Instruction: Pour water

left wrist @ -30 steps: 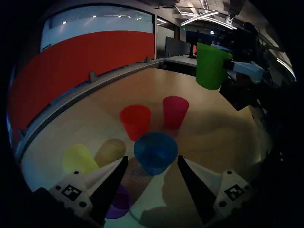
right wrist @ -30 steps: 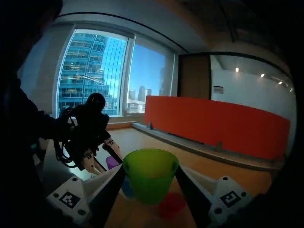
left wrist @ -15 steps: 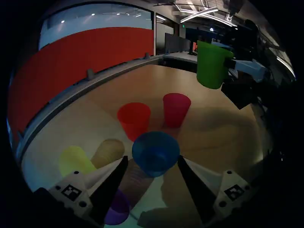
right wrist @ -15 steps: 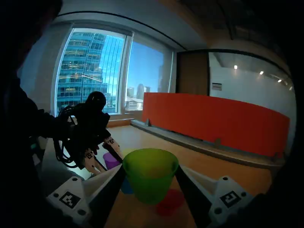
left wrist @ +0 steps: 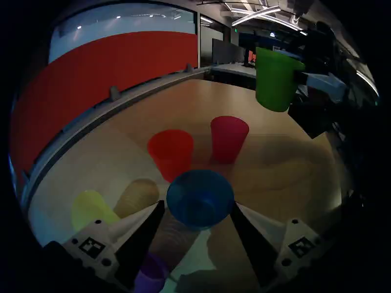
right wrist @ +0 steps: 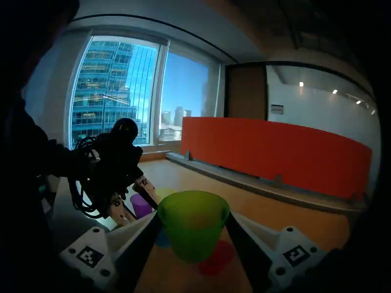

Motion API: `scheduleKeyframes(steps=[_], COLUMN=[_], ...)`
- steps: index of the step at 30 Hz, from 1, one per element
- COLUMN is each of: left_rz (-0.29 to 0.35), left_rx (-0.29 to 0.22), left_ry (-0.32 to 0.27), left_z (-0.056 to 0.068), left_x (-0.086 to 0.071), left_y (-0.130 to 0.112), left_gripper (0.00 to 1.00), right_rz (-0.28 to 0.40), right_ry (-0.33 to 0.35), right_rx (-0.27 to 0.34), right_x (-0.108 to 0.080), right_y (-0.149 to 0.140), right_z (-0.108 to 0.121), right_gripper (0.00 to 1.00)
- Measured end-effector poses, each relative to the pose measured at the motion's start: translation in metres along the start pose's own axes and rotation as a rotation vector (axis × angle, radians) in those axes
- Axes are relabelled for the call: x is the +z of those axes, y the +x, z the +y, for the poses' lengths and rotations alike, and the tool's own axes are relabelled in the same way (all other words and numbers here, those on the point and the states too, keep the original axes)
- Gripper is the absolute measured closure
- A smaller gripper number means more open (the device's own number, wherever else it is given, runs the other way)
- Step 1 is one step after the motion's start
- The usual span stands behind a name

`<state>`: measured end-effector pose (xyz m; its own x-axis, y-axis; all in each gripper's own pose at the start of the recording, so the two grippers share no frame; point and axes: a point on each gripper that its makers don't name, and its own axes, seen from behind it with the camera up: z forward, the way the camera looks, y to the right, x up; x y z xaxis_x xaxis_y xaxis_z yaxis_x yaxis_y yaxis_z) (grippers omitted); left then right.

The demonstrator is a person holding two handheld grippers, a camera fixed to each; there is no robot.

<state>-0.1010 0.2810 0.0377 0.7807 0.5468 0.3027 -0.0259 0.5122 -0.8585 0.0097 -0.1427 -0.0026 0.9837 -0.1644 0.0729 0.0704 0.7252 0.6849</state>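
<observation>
Right gripper (right wrist: 193, 214): my fingers clamping green cup (right wrist: 193, 225) on both sides, holding it upright and aloft over table (left wrist: 278, 166).

Left gripper (left wrist: 196, 203): my fingers standing wide, blue cup (left wrist: 199, 198) sitting upright between tips, rim meeting both. Cannot tell whether I am pressing it.

Red cup (left wrist: 171, 152) and crimson cup (left wrist: 228, 137) standing side by side just beyond blue cup.

Yellow cup (left wrist: 88, 212) and tan cup (left wrist: 139, 193) sitting beside one finger, purple cup (left wrist: 149, 276) peeking below it.

Red partition (left wrist: 97, 73) running along table's far edge.
</observation>
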Motion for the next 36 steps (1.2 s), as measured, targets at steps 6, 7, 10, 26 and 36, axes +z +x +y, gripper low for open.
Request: scheduleKeyframes(steps=[6,7,10,26,36], left_rz=[-0.003,-0.003,-0.004,0.016,0.036], left_rx=[-0.007,-0.007,-0.005,-0.036,-0.059], left_ry=[-0.006,-0.007,-0.006,-0.009,-0.034], left_z=[0.002,0.002,0.002,0.005,0.013], left_x=[0.005,0.006,0.008,0.015,0.012], left_y=[0.001,0.001,0.001,0.005,0.009], left_gripper=[0.03,0.03,0.03,0.12,0.12], right_rz=[-0.004,-0.005,-0.006,-0.009,-0.01], right_ry=[-0.003,-0.004,-0.005,-0.005,-0.008], right_rx=[0.006,0.006,0.007,0.009,0.009], right_x=[-0.001,-0.001,-0.001,-0.003,-0.005], right_y=[-0.002,-0.003,-0.004,-0.007,-0.006], right_z=[0.001,0.002,0.003,0.001,0.001], right_gripper=[0.08,0.08,0.08,0.08,0.08])
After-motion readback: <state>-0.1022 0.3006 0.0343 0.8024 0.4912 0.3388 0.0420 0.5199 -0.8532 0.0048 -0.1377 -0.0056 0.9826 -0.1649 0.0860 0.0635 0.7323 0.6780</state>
